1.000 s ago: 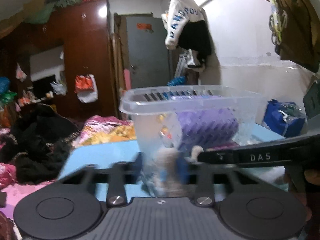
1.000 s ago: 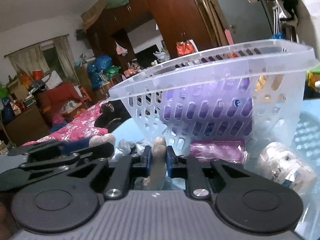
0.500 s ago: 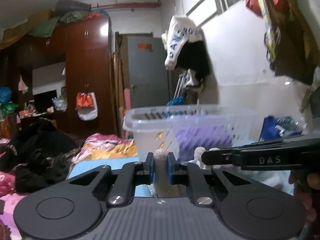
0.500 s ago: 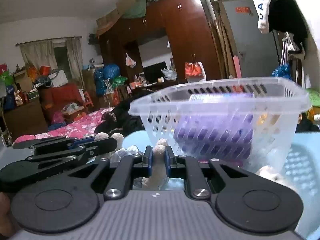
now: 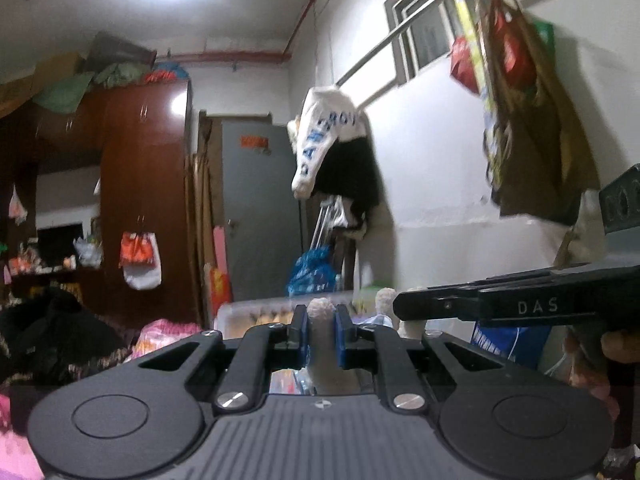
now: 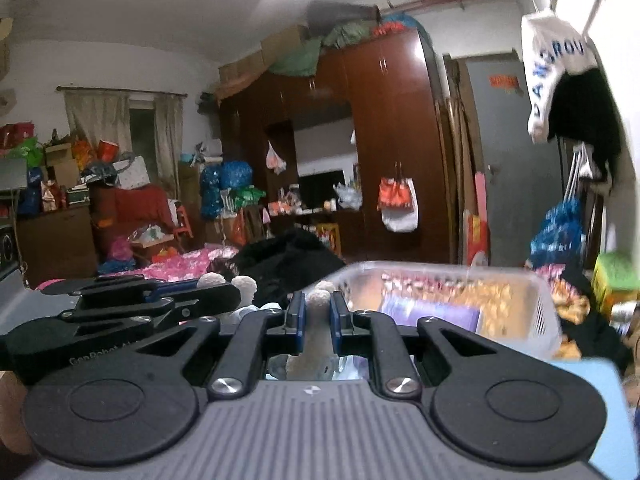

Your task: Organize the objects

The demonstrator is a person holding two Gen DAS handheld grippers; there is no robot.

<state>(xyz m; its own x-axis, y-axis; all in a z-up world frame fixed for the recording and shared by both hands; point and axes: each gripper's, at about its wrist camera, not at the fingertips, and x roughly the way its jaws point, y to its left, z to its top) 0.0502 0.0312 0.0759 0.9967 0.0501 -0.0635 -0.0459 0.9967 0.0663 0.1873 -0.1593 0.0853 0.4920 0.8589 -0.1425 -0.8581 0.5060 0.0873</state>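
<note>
Left wrist view: one fuzzy cream handle [image 5: 322, 330] is clamped by the left hand-held gripper [image 5: 321, 334], raised above one clear basket [image 5: 256, 309]. Right wrist view: a second cream handle [image 6: 318, 322] is pinched by the right hand-held gripper [image 6: 317, 322]; one purple pack [image 6: 430, 315] is seen inside the basket [image 6: 544, 312].

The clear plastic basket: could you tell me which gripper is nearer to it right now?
Right, I'd judge. The right gripper sits beside the basket, just short of its near rim; the left gripper sees it low and behind its fingers.
</note>
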